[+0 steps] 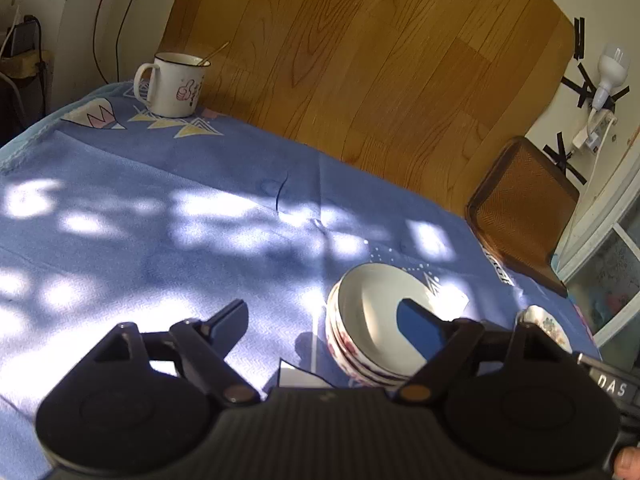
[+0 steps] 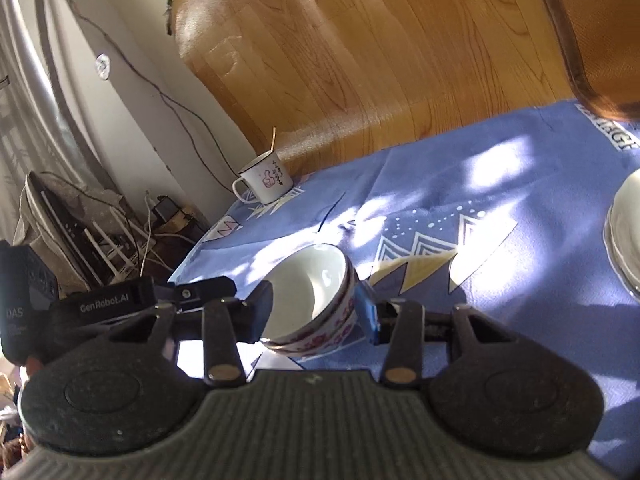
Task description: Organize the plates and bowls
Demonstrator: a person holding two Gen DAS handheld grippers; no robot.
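A stack of white bowls (image 1: 372, 320) with red flower print stands on the blue tablecloth (image 1: 160, 220). My left gripper (image 1: 326, 324) hovers over it, open wide. Its blue right pad (image 1: 420, 328) shows in front of the top bowl's inside, and the left finger is well clear of the rim. In the right wrist view the same bowl stack (image 2: 316, 300) sits just beyond my right gripper (image 2: 314, 312), whose jaws stand apart with a finger at each side of it, not pressing. A flowered plate (image 1: 548, 324) lies to the right. A pile of white plates (image 2: 624, 240) shows at the right edge.
A white enamel mug (image 1: 172, 84) with a spoon stands at the table's far corner, seen also as the mug (image 2: 266, 180) in the right wrist view. A brown chair (image 1: 524, 208) stands by the table's edge. Cables and clutter (image 2: 100, 232) lie on the floor beyond the left edge.
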